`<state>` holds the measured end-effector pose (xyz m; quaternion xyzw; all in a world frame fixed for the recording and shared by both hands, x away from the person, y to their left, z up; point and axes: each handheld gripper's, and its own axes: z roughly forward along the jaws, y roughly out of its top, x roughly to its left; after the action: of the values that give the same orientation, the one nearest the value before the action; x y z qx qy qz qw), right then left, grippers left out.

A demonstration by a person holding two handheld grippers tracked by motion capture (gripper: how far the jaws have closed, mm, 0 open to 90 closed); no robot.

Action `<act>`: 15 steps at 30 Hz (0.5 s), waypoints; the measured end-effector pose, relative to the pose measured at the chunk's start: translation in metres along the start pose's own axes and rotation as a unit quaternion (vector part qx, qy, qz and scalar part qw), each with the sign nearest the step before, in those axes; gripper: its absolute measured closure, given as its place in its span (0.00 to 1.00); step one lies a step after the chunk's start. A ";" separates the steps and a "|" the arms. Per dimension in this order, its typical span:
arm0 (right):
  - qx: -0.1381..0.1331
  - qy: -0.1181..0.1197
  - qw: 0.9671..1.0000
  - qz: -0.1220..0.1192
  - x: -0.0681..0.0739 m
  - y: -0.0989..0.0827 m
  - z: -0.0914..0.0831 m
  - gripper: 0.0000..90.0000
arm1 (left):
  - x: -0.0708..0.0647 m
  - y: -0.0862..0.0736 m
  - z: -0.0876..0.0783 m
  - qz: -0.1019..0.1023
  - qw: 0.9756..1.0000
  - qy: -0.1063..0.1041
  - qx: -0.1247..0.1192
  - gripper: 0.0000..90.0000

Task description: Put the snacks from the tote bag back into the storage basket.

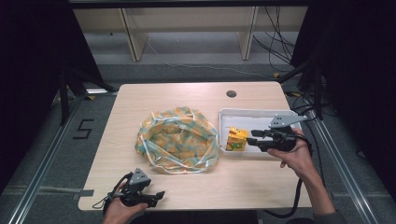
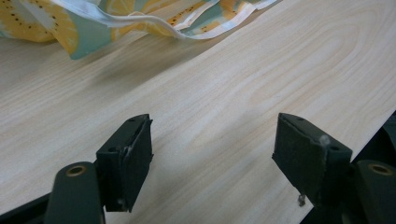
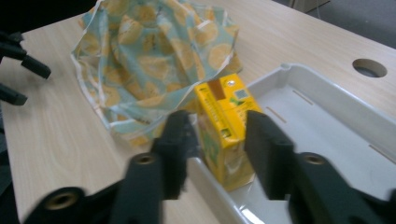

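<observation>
Carton (image 3: pixel 224 126) stands upright at the tray's (image 1: pixel 261 114) left end, directly ahead of your right tool (image 3: pixel 215 140); jaws wide, straddling it, not closed yet. Long axis vertical. Left tool (image 2: pixel 212 154) wide open, empty, near the cloth bag (image 1: pixel 177 139) on the surface (image 1: pixel 140 100).

The high view looked forward and down from above the person's side onto the whole table (image 1: pixel 196 186). The left gripper view sat low and close over the tabletop near the front edge, facing along its jaws toward the edge of the patterned cloth (image 2: pixel 140 18). The right gripper view looked down at close range along its jaws at the yellow carton (image 3: pixel 224 126) standing in the white tray (image 3: pixel 327 107). All three views shared the cloth and the tabletop.
</observation>
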<state>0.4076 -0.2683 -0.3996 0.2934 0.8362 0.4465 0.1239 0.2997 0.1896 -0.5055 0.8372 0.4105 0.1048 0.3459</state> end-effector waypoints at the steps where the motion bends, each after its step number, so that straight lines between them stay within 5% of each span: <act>1: 0.000 -0.001 1.000 -0.002 0.001 -0.002 0.000 0.80 | 0.000 0.000 0.000 0.003 1.000 0.002 -0.002 0.31; 5: 0.029 -0.006 1.000 -0.005 0.007 -0.008 0.005 0.92 | 0.000 0.000 -0.001 0.002 1.000 0.003 -0.001 0.31; 6: 0.035 -0.010 0.999 -0.025 0.006 -0.011 0.010 0.96 | 0.000 0.000 -0.001 0.002 1.000 0.004 -0.002 0.31; 15: 0.060 -0.023 0.997 -0.030 0.009 -0.015 0.021 1.00 | 0.000 0.000 -0.001 0.003 1.000 0.003 -0.002 0.31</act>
<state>0.4045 -0.2553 -0.4235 0.2854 0.8668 0.3848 0.1383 0.2994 0.1897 -0.5047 0.8374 0.4089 0.1088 0.3461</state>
